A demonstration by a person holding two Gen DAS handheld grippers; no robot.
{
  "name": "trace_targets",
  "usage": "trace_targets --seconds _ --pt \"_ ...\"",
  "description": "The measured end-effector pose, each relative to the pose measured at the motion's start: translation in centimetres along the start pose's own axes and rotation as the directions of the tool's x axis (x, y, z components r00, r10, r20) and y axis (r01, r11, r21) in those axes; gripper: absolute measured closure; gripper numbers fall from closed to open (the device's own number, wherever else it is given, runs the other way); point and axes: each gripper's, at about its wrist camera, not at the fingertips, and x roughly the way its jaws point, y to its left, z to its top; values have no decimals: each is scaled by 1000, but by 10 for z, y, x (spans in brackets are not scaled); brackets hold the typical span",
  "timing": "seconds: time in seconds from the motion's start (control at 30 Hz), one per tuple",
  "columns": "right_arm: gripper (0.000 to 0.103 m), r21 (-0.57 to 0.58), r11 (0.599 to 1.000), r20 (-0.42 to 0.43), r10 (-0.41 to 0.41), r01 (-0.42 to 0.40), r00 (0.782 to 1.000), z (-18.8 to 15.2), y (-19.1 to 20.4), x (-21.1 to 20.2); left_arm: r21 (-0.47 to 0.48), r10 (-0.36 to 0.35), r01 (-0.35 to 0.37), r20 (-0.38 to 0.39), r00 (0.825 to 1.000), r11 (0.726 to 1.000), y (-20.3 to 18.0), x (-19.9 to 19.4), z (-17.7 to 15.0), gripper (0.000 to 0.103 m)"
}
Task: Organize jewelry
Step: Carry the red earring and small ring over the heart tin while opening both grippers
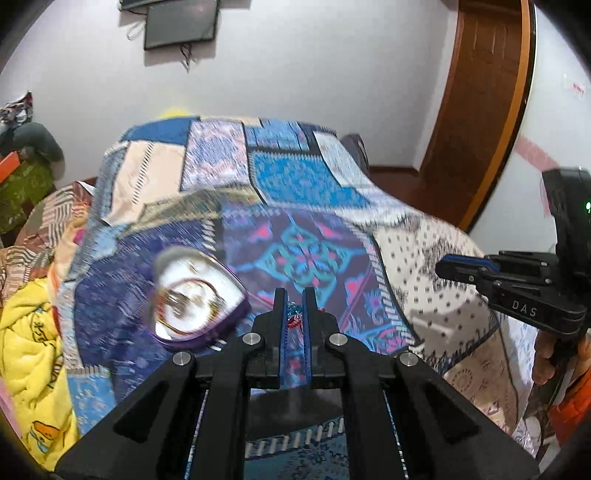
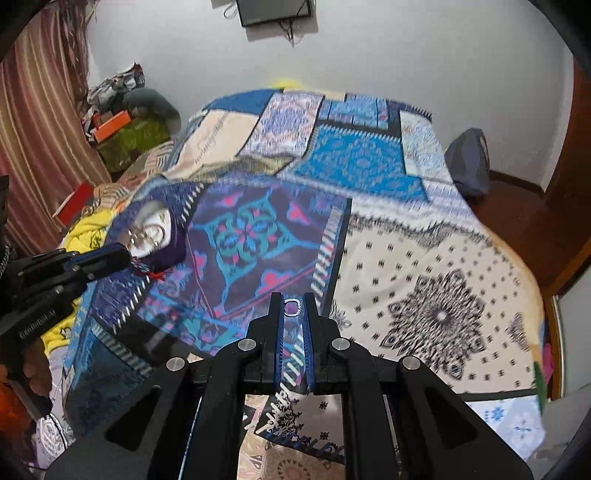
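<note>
A small beaded piece of jewelry (image 1: 293, 314), blue with a red tassel, sat pinched between the tips of the left gripper (image 1: 294, 295), whose jaws were drawn close together on it. From the right wrist view the same piece (image 2: 147, 271) hung off the end of that gripper (image 2: 123, 254), its red strands dangling just below the tips and above the bedspread.

The right gripper (image 2: 293, 301) held a small silver ring-like item (image 2: 293, 307) with a purple centre, caught between its fingertips near the very end; its jaws stood narrowly apart, pressed onto the item's sides. Seen from the left wrist camera, the right gripper (image 1: 443, 267) pointed in from the right edge, and its hold could not be read there.

Just left of the left gripper's tips lay an open purple jewelry box (image 1: 195, 299) with a pale lining, gold bangles blurred inside it. The beaded piece was beside the box's right rim, not inside it. In the right wrist view the box (image 2: 157, 236) sat directly beyond the left gripper's tips.

Everything rested over a patchwork bedspread (image 2: 369, 166) of blue, purple and cream panels. A yellow blanket (image 1: 26, 350) bunched at the bed's left side, a dark screen (image 1: 181, 22) hung on the white wall, and a brown wooden door (image 1: 476, 110) stood at the right.
</note>
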Motion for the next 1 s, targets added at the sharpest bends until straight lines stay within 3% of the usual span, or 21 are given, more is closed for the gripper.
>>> trace_targets --seconds 0.23,0.53,0.73,1.0 --pt "95 -20 1000 41 21 -20 999 17 18 -2 -22 40 -38 79 996 999 20 -26 16 97" --pt "95 -64 992 79 112 -108 991 39 61 7 -72 95 -85 140 986 994 55 -45 27 97" --pt "95 -105 982 87 168 -159 982 52 93 18 -104 120 -105 148 982 989 78 -47 26 97" --pt "95 -143 969 63 210 -199 976 61 121 41 -143 103 -87 105 989 986 101 -30 15 97"
